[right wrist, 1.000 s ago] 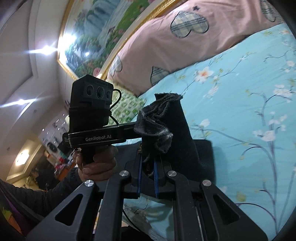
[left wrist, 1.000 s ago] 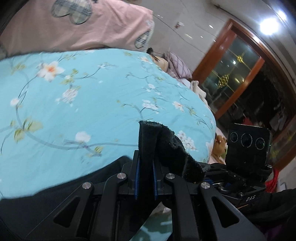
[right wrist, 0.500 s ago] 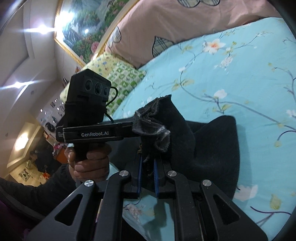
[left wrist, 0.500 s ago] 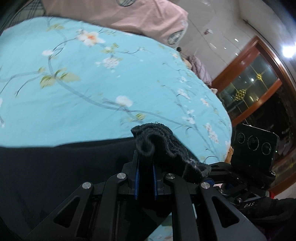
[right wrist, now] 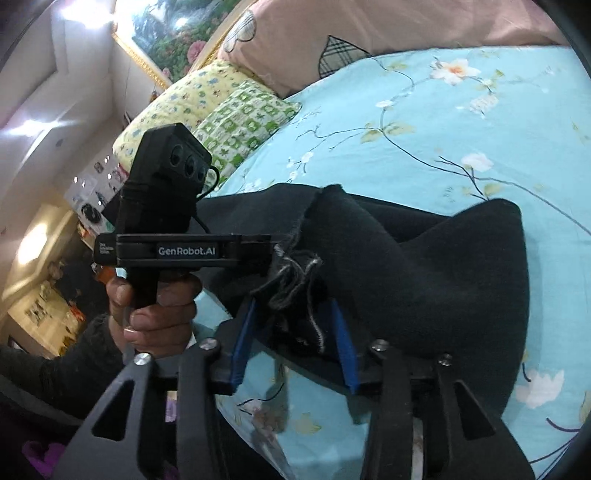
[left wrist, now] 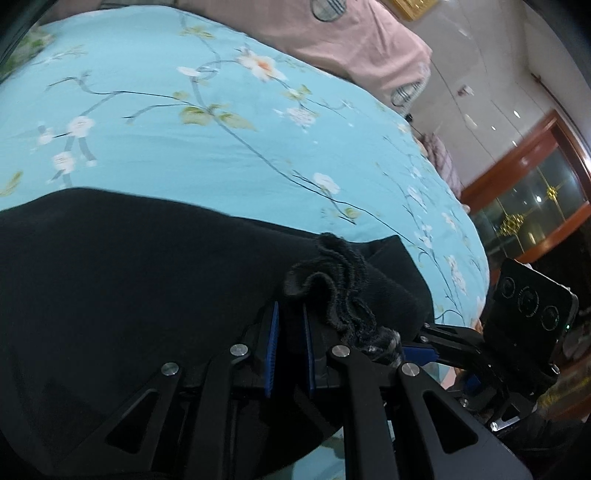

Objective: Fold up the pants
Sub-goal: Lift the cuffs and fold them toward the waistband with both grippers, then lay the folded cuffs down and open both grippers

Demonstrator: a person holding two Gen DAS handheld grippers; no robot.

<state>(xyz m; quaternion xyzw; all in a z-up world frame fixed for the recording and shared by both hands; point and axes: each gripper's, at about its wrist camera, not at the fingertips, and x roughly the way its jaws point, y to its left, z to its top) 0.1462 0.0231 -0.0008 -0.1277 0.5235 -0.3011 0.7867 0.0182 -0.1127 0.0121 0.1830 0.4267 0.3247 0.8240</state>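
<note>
Black pants [left wrist: 129,295] lie folded on the bed's floral turquoise sheet [left wrist: 221,155], their far edge leaving broad open sheet up to the pink heart-patched pillow [right wrist: 369,26]. Left tongs [left wrist: 290,343] stay clenched on a bunched frayed hem. Right tongs [right wrist: 293,332] have just been opening; the frayed cloth sits loose between the blue pads [right wrist: 242,339]. Green and yellow pillows [right wrist: 221,118] sit by a framed painting [right wrist: 173,26]; a wood-framed glass door [left wrist: 535,206] stands beyond the bed.
</note>
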